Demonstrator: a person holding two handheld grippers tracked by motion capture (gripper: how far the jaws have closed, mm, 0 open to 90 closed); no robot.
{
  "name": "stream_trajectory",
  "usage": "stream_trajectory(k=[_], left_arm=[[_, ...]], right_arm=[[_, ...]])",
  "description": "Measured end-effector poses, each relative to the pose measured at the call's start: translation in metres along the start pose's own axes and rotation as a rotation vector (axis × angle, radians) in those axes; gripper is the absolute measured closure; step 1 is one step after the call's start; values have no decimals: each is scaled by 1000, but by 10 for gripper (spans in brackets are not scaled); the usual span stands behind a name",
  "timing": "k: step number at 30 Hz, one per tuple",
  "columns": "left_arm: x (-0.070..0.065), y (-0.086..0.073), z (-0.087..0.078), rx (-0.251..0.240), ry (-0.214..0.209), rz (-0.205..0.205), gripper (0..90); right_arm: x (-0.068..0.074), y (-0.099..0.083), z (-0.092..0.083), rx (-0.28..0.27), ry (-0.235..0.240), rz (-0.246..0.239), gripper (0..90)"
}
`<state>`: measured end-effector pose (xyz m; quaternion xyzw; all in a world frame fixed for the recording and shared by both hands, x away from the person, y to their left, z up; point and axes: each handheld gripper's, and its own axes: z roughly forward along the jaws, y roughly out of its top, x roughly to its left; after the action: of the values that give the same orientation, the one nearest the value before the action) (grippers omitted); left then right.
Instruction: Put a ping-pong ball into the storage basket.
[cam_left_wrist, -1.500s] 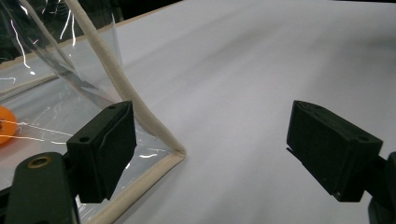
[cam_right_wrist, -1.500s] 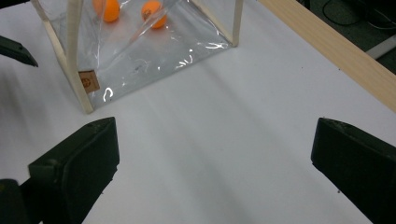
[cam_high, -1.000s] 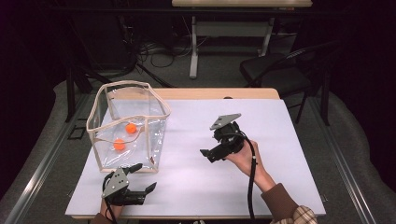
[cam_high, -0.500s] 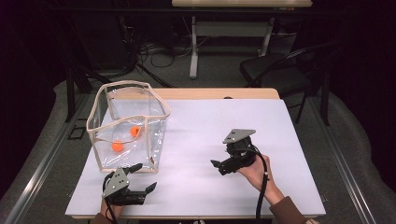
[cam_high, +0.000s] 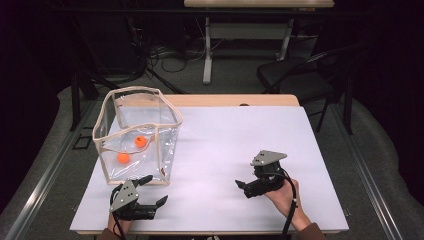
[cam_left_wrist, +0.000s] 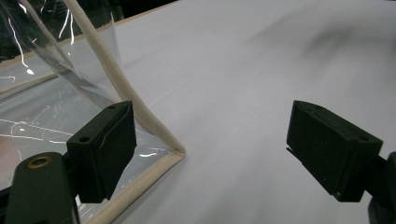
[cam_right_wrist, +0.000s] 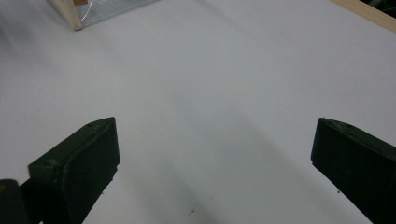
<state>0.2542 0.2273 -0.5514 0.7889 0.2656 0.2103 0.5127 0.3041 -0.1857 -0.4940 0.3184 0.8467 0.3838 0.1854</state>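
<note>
A clear plastic bag (cam_high: 150, 117) with cream trim stands open on the left of the white table (cam_high: 225, 140). Two orange balls (cam_high: 141, 141) (cam_high: 123, 158) lie inside it. My left gripper (cam_high: 155, 190) rests near the front edge, just in front of the bag's near corner, open and empty. In the left gripper view the left gripper (cam_left_wrist: 212, 149) has its left jaw right beside the bag's bottom corner (cam_left_wrist: 173, 154). My right gripper (cam_high: 243, 189) sits low at the front right, open and empty. Bare white surface lies between the jaws of the right gripper (cam_right_wrist: 215, 158), and the bag's corner (cam_right_wrist: 72, 16) is far off.
A strip of wooden tabletop (cam_high: 235, 100) shows beyond the white sheet. A dark chair (cam_high: 295, 75) and another table's legs (cam_high: 207, 50) stand behind. The white sheet between the grippers and to the right of the bag is free room.
My right gripper has drawn back from the table's middle toward the front edge and come lower. The orange balls have shifted slightly in the bag. The left gripper has stayed put.
</note>
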Motion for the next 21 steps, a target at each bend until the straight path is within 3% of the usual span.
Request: stream_trajectory(k=[15, 21], left_arm=[[0, 0, 1, 5, 1, 1, 159], [0, 0, 1, 5, 2, 1, 159]], right_arm=[[3, -39, -10, -51, -66, 22, 1], [3, -53, -10, -46, -83, 24, 2]])
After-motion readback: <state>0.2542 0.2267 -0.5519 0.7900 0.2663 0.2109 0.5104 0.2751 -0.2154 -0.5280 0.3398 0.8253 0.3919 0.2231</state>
